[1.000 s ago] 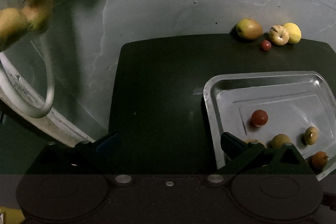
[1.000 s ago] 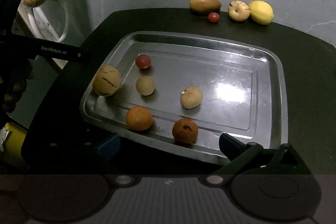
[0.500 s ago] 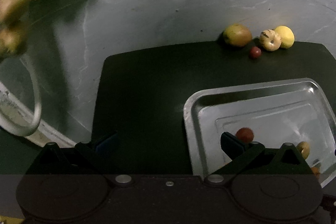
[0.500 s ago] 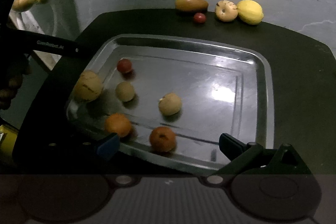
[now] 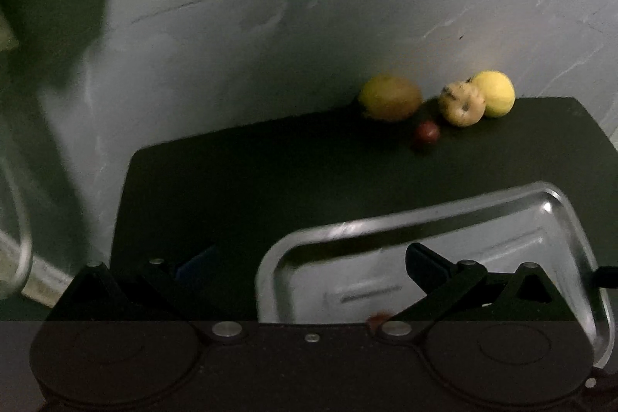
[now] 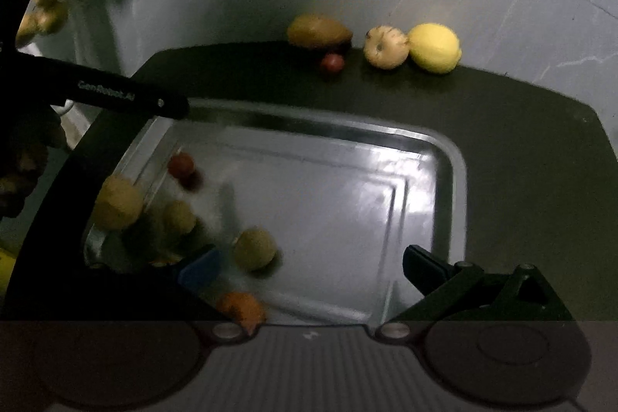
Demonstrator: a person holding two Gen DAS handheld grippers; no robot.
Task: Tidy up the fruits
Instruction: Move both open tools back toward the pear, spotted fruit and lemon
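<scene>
A metal tray [image 6: 448, 157] lies on a black mat [image 6: 521, 141]. Its left part holds a small red fruit [image 6: 180, 165], a large yellowish fruit [image 6: 117, 203], two pale round fruits [image 6: 255, 248] and an orange [image 6: 241, 307], all blurred. Behind the tray, at the mat's far edge, lie a brownish mango-like fruit [image 6: 318, 31], a small red fruit [image 6: 332, 62], a pale apple [image 6: 386, 47] and a lemon [image 6: 434, 47]. My right gripper [image 6: 313, 269] hangs open and empty over the tray's near part. My left gripper [image 5: 309, 265] is open and empty over the tray's [image 5: 386, 222] far left rim.
A clear bag of yellowish fruits [image 6: 46, 10] hangs at the upper left. One black finger of the left gripper [image 6: 127, 95] crosses the tray's far left corner. A white ring [image 5: 15, 257] stands left of the mat. The grey marbled table [image 5: 309, 26] stretches behind.
Both cameras have moved forward towards the back row of fruits, so the tray sits lower in each view. The left gripper's finger now reaches over the tray's far left corner.
</scene>
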